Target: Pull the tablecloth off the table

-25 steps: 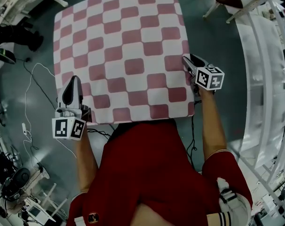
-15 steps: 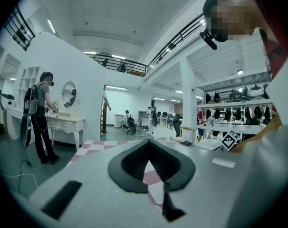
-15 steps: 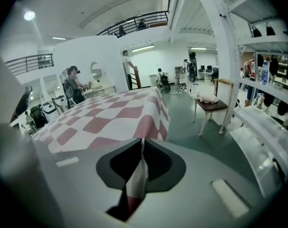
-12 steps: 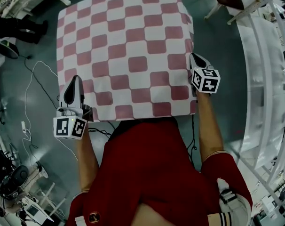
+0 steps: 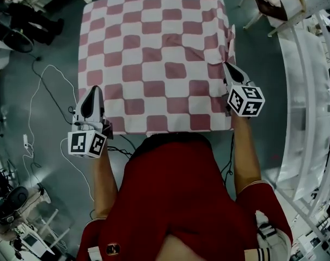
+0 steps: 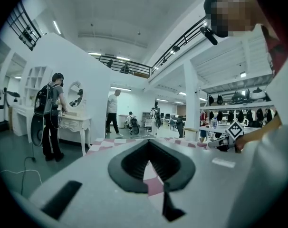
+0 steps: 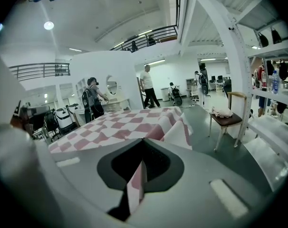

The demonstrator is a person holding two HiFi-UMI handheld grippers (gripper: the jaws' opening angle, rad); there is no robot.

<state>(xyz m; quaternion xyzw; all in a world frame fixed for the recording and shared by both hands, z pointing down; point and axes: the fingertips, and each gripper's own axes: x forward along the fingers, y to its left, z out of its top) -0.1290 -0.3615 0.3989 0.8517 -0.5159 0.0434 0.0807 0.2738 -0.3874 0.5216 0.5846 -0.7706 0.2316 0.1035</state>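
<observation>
A pink-and-white checked tablecloth (image 5: 154, 58) covers a square table seen from above. My left gripper (image 5: 93, 98) is at the cloth's near left edge, shut on it; the left gripper view shows a strip of the cloth (image 6: 151, 182) pinched between the closed jaws. My right gripper (image 5: 228, 68) is at the right edge, shut on a fold of cloth (image 7: 137, 182) that stands up between its jaws. The cloth bunches into raised wrinkles (image 5: 226, 48) along the right side where it is lifted. In the right gripper view the lifted edge (image 7: 178, 129) stands up in folds.
A chair with a cushion (image 5: 271, 1) stands on the floor at the upper right. White shelving (image 5: 309, 91) runs down the right side. A white cable (image 5: 40, 99) lies on the floor to the left. People stand by white furniture (image 6: 72, 122) in the distance.
The right gripper closed on the cloth's right edge and rose, lifting that edge into wrinkles. The left gripper shifted a little while staying clamped on the near left edge.
</observation>
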